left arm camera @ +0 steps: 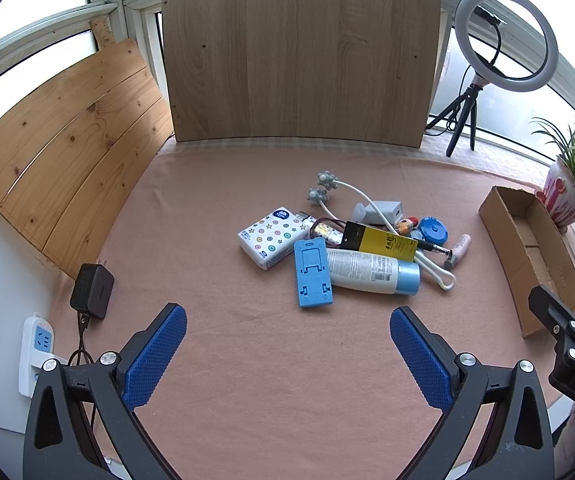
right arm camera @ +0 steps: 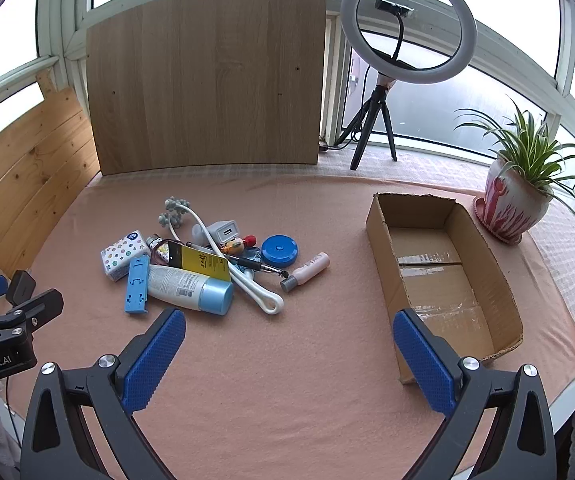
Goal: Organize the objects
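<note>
On the pink cloth (right arm camera: 287,360) lies a pile: tissue pack (right arm camera: 123,254), blue stand (right arm camera: 137,285), lotion tube (right arm camera: 189,288), yellow card (right arm camera: 201,264), blue disc (right arm camera: 279,250). Right of it sits the empty box (right arm camera: 447,264). Left gripper (left arm camera: 287,354) and right gripper (right arm camera: 289,356) hover spread wide, grasping nothing.

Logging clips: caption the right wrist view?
Open right claw above pink cloth, item pile left, empty cardboard box right.

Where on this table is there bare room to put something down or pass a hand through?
Bare cloth lies between the left gripper and the blue phone stand, and between the small pink bottle and the cardboard box, which is itself empty. The pile around the white tube is crowded, with items overlapping.
</note>
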A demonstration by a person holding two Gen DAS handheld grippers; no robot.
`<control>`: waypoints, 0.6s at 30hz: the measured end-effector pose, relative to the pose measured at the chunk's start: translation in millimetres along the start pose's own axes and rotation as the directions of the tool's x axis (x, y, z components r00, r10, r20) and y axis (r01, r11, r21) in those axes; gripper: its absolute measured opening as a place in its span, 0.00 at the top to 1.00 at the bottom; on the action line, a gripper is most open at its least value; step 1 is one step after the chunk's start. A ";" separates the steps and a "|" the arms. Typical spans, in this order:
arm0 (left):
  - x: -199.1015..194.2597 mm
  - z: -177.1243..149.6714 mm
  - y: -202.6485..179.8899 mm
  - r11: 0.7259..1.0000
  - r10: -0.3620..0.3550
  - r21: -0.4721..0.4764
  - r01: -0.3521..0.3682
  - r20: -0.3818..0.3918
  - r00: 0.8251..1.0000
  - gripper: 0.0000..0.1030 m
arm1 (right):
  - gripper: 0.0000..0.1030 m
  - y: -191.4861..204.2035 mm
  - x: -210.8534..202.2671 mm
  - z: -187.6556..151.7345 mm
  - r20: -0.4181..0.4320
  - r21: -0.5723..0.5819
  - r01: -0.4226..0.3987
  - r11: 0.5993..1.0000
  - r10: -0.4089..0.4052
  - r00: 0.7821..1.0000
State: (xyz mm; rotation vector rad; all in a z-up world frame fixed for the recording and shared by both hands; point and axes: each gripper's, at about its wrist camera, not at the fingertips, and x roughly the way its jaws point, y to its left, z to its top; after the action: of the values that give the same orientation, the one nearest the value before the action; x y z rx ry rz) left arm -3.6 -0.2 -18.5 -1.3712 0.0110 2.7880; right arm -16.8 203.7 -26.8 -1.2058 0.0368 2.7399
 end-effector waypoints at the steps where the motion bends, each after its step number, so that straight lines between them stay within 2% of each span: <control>1: -0.1 0.2 0.1 1.000 0.000 0.001 0.000 0.000 1.000 0.00 | 0.01 0.0 0.4 0.5 -0.001 0.000 -0.001 1.000 0.001 1.000; 18: 1.9 0.7 -0.9 1.000 0.000 0.000 0.000 -0.003 1.000 0.00 | 0.01 0.5 3.4 0.1 -0.006 0.004 -0.010 1.000 0.010 1.000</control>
State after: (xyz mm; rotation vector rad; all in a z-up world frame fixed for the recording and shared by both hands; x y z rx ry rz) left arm -5.3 0.8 -19.5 -1.3752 0.0105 2.7860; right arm -19.2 203.7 -29.2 -1.2168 0.0500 2.7434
